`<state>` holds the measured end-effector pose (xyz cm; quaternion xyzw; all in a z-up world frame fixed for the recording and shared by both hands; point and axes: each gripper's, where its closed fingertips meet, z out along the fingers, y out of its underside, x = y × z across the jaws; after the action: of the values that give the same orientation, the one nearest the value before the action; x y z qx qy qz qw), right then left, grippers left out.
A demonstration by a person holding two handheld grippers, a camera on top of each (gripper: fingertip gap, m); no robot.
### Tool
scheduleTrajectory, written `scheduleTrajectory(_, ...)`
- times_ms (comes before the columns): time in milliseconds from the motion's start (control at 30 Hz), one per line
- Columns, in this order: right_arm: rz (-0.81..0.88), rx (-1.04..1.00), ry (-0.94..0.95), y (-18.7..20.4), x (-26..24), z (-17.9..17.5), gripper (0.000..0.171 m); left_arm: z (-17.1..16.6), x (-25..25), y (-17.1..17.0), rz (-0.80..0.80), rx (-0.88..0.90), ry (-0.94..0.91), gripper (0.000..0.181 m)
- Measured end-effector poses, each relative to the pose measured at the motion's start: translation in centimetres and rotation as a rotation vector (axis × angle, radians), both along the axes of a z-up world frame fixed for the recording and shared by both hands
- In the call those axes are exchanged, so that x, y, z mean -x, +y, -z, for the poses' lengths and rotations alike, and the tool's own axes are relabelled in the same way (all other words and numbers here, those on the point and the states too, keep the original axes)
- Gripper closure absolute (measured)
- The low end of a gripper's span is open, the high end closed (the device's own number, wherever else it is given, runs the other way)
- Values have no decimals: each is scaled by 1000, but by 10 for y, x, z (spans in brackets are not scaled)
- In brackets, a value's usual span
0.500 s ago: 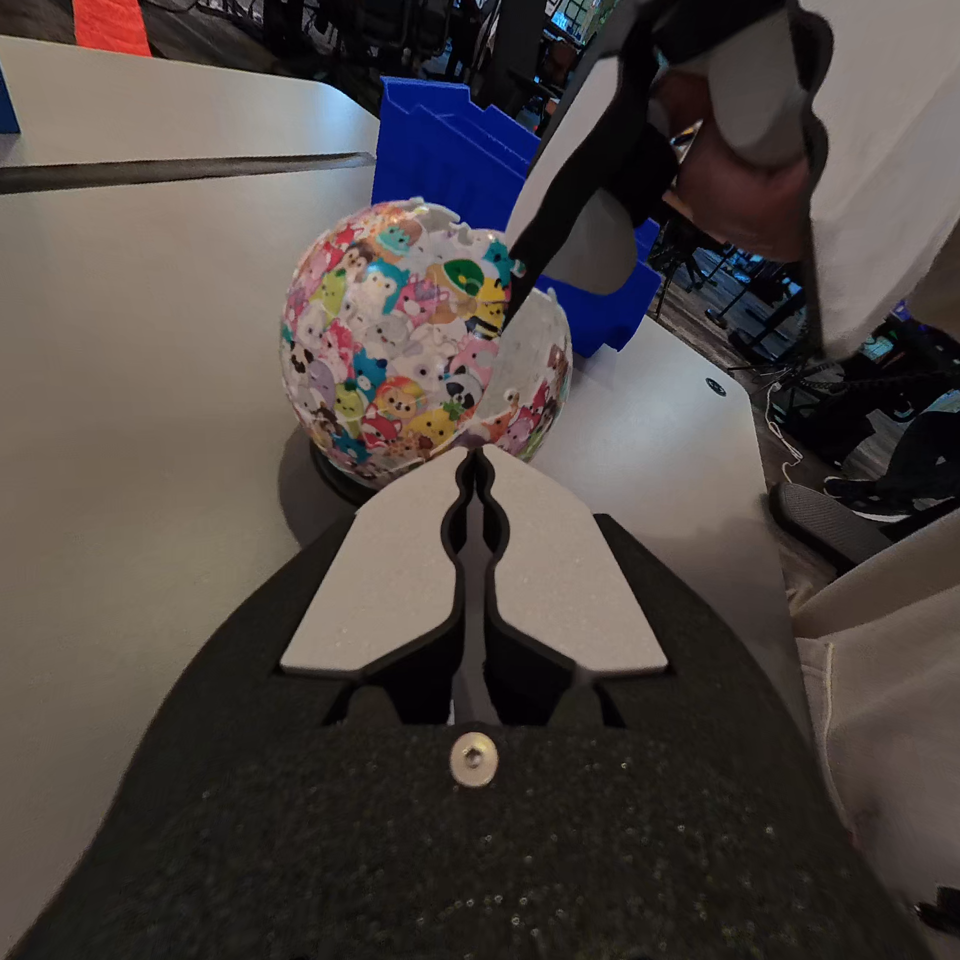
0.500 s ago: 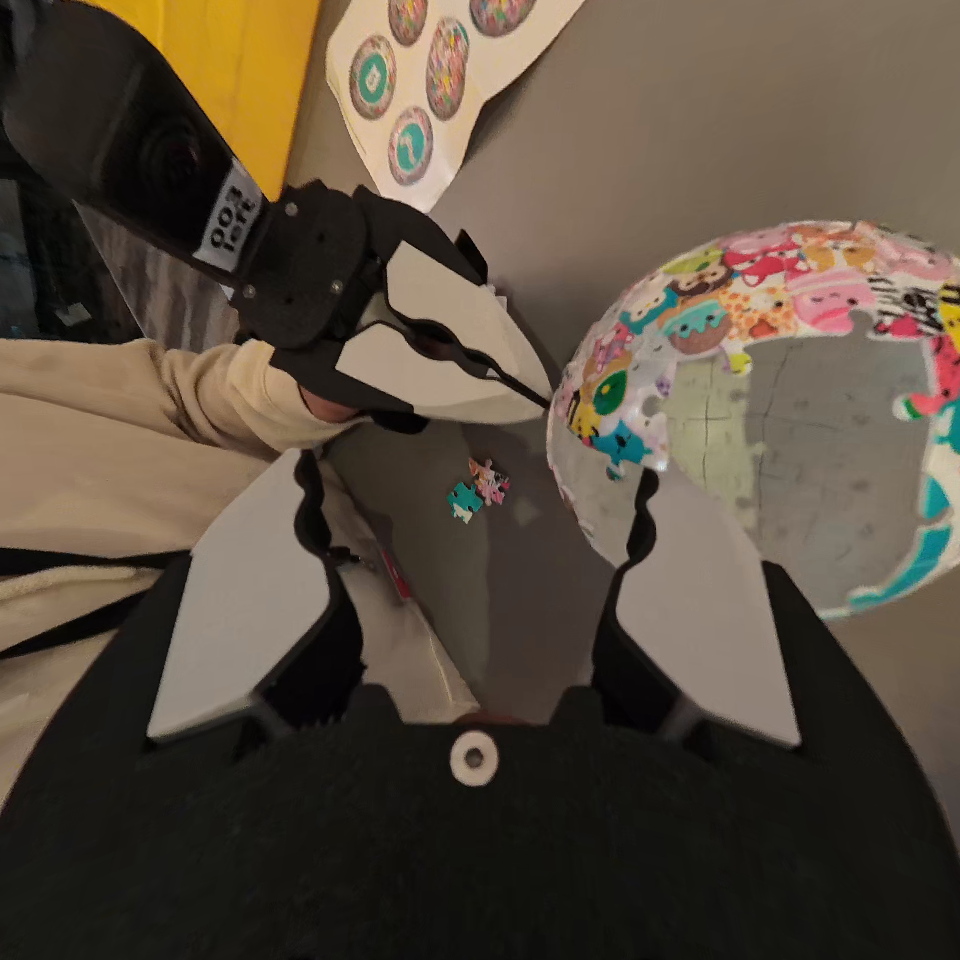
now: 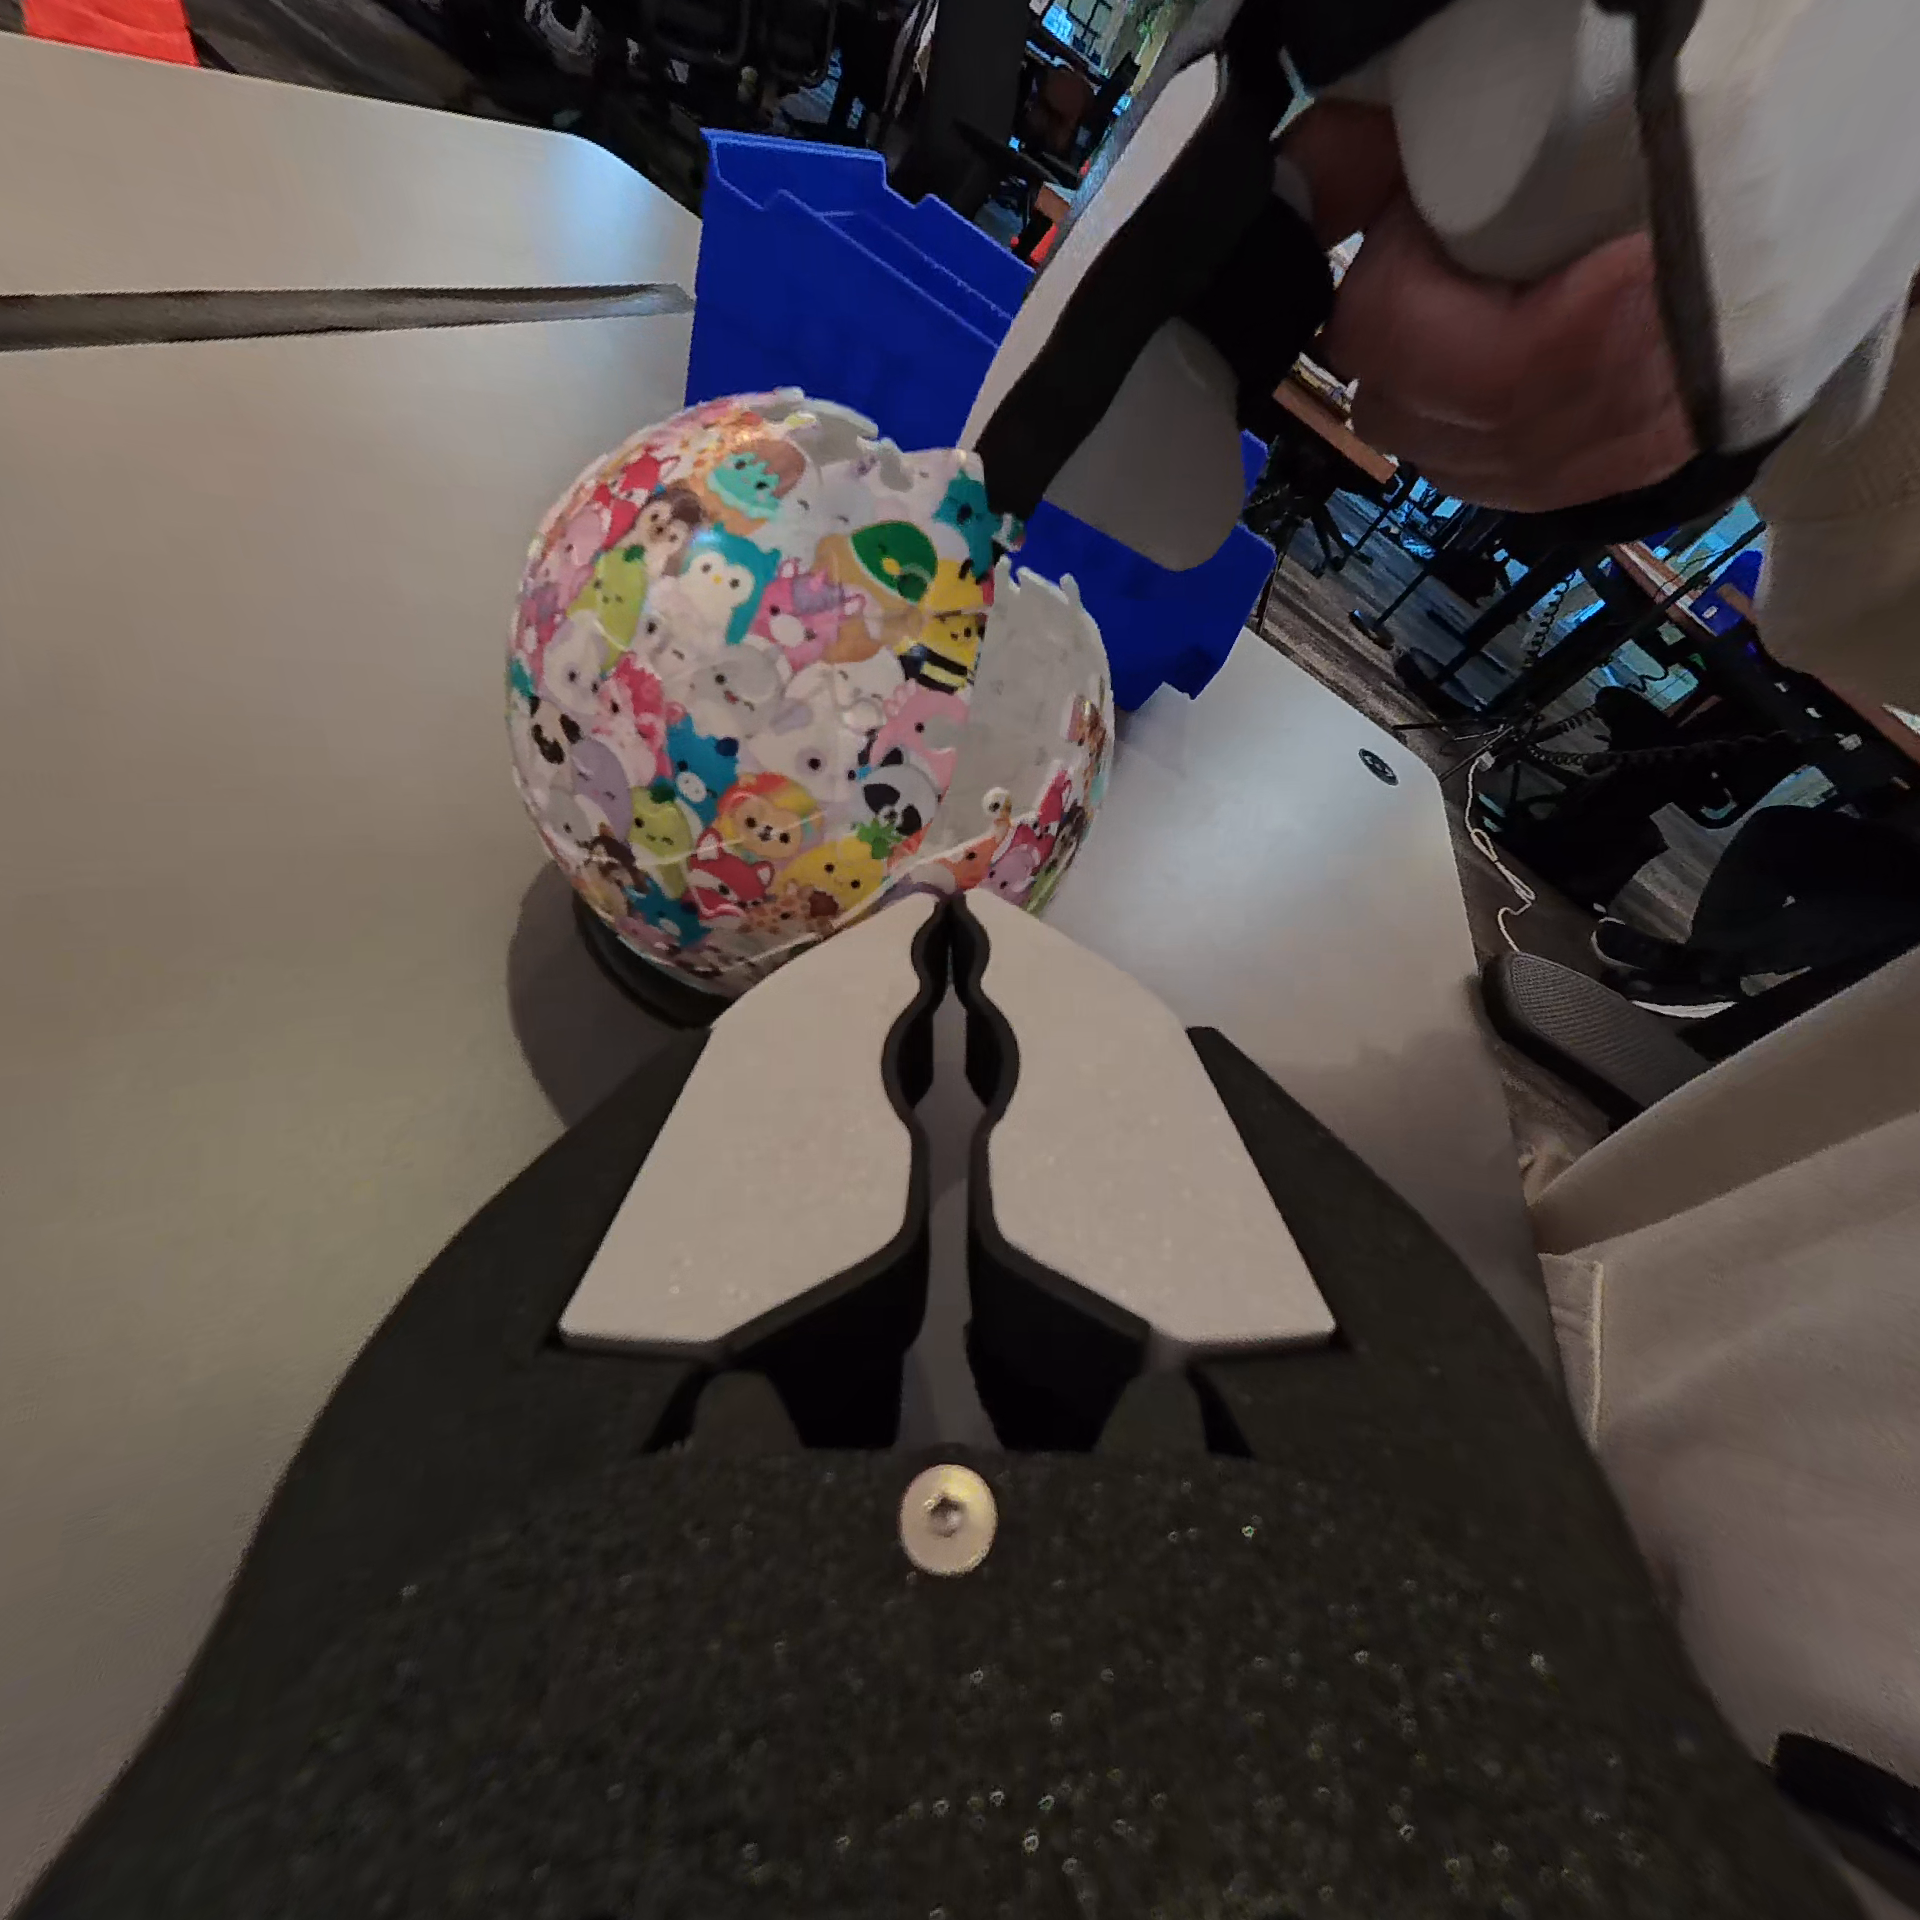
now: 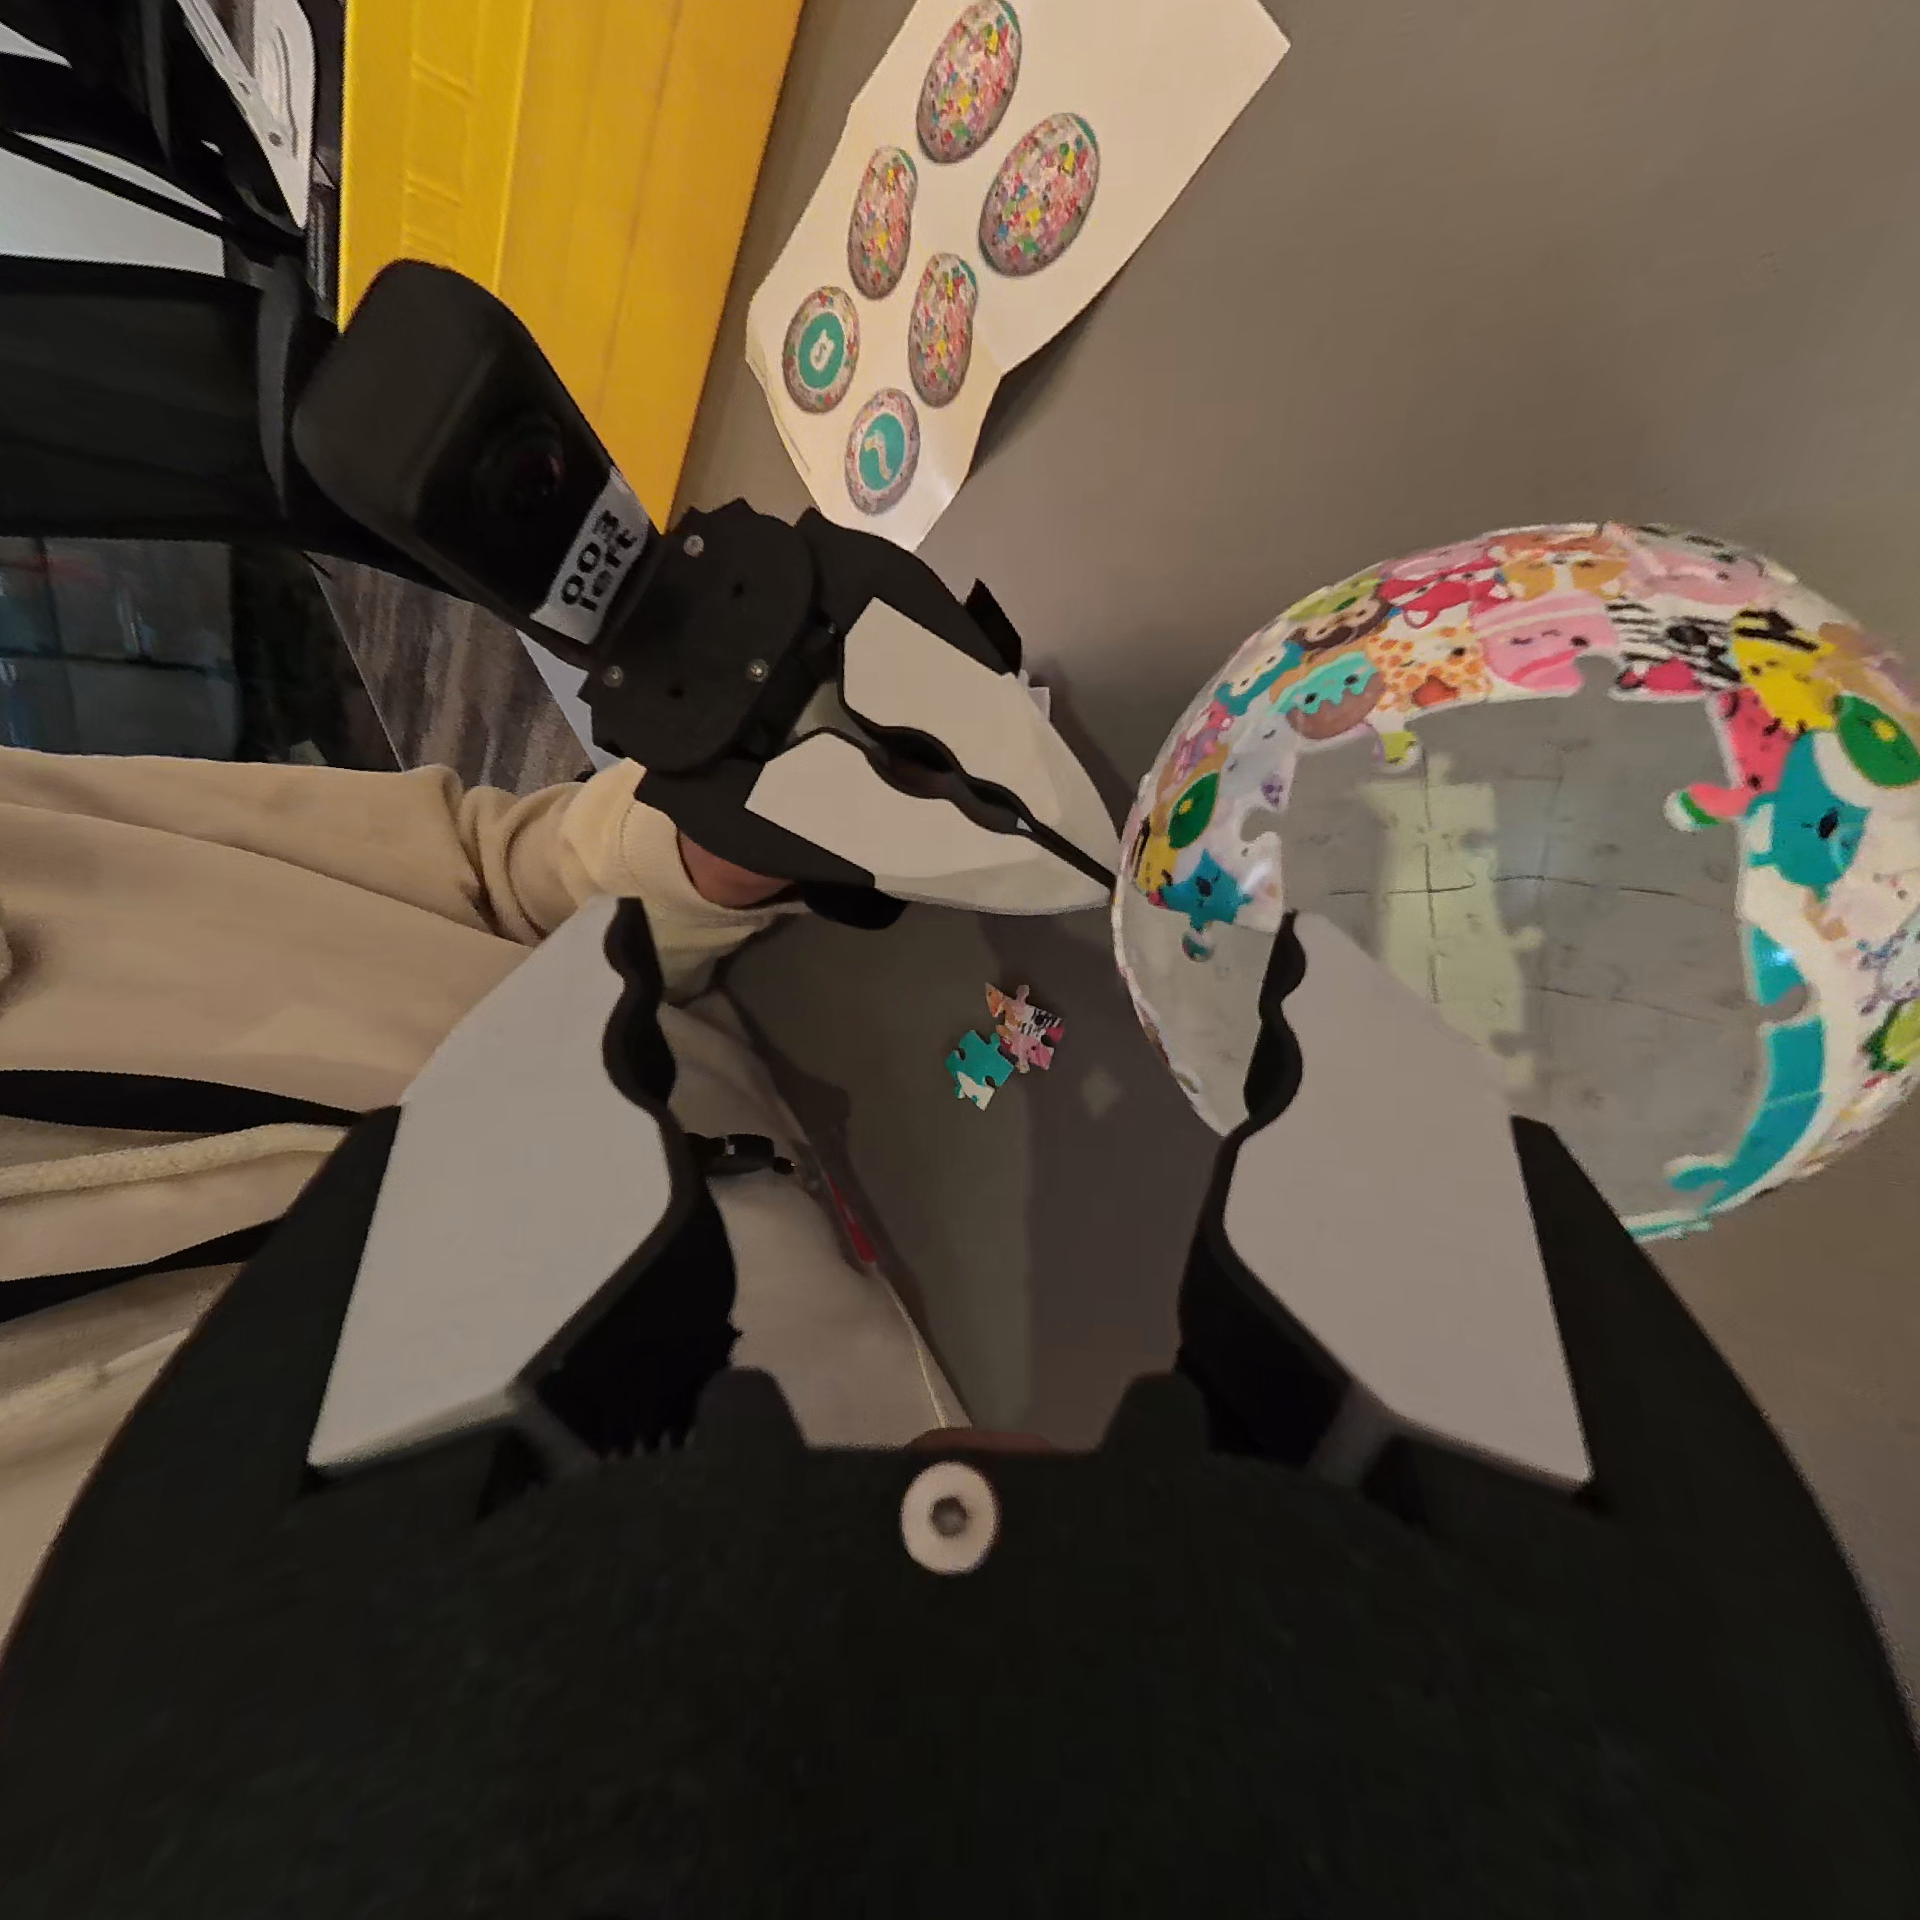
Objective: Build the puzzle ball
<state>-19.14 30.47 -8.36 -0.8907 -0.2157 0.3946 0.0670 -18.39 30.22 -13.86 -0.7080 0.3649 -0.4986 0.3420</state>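
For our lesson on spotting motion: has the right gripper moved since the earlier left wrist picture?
Yes. Against the puzzle ball, the right gripper has risen along the ball's open edge, from mid-height towards the top.

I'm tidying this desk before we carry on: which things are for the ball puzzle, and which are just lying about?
For the job:
- puzzle ball, part-built
- loose puzzle pieces
- instruction sheet
- left gripper
- right gripper

Lying about:
- blue bins
- yellow box

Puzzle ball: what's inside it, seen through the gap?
Through the opening in the puzzle ball, only the bare grey backs of the fitted pieces show, with seam lines; no loose piece is visible inside. The right gripper's finger covers the opening's lower left part.
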Motion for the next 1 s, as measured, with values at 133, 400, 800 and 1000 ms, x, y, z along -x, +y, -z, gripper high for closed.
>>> scheduleTrajectory(133,13,25,55,-1,4,-4,62,0,-1,-1,4,-1,2,181)
scheduleTrajectory(400,-4,17,26,-2,2,1,64,2,5,-1,-11,-3,21,181)
scheduleTrajectory(800,-28,8,45,-5,11,-2,66,7,4,2,-27,-6,41,181)
scheduleTrajectory(1000,-30,11,32,-7,7,1,66,8,4,2,-23,1,42,181)
